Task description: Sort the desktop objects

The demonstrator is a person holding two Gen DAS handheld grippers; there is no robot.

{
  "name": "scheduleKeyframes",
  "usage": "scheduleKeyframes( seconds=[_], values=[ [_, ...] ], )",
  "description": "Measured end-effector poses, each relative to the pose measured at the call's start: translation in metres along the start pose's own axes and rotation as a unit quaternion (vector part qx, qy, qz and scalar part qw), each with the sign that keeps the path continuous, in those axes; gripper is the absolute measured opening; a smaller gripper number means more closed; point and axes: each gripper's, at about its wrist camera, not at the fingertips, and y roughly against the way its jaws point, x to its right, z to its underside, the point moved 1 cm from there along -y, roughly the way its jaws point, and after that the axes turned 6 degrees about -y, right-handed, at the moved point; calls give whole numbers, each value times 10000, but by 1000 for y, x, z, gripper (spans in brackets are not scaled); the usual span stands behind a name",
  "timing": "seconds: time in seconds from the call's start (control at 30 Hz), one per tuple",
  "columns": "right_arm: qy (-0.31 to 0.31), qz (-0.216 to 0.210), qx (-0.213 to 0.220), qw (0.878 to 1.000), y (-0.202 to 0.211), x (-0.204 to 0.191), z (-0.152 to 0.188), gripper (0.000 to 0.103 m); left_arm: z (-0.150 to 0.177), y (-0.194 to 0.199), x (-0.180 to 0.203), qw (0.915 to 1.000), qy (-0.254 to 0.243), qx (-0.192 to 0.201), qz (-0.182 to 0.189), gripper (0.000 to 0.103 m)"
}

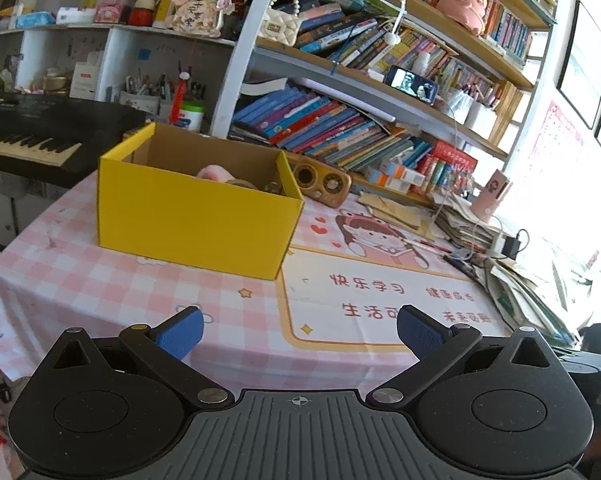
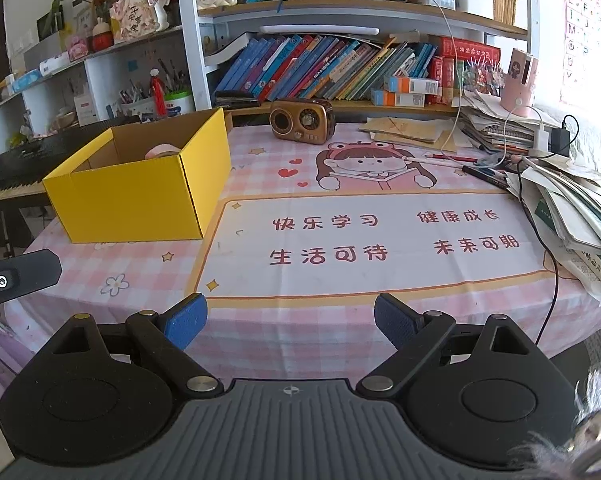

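Observation:
A yellow cardboard box (image 1: 196, 216) stands open on the pink checked tablecloth (image 1: 80, 280), ahead and left of my left gripper (image 1: 300, 334). Inside it I see a pink object (image 1: 212, 173) and some brownish items. My left gripper is open and empty above the cloth. In the right wrist view the same box (image 2: 140, 200) stands at the left with a pink roll (image 2: 162, 151) inside. My right gripper (image 2: 290, 322) is open and empty over the printed mat (image 2: 380, 240). The left gripper's body (image 2: 18, 278) shows at the left edge.
A brown retro radio (image 2: 302, 121) stands at the back of the table. Piles of papers and books (image 2: 572, 208), pens (image 2: 484, 174) and a charger cable (image 2: 552, 264) crowd the right side. Bookshelves (image 2: 340, 64) rise behind. A keyboard piano (image 1: 32, 140) is at the left.

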Motion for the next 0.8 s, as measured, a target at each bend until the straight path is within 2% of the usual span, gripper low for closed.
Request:
scheduleKeyframes(
  seconds=[0.8],
  values=[
    [63,-37,-126,9999,-5,-1,3,99,4,-4,-4,9997,156,-151,-55,103]
  ],
)
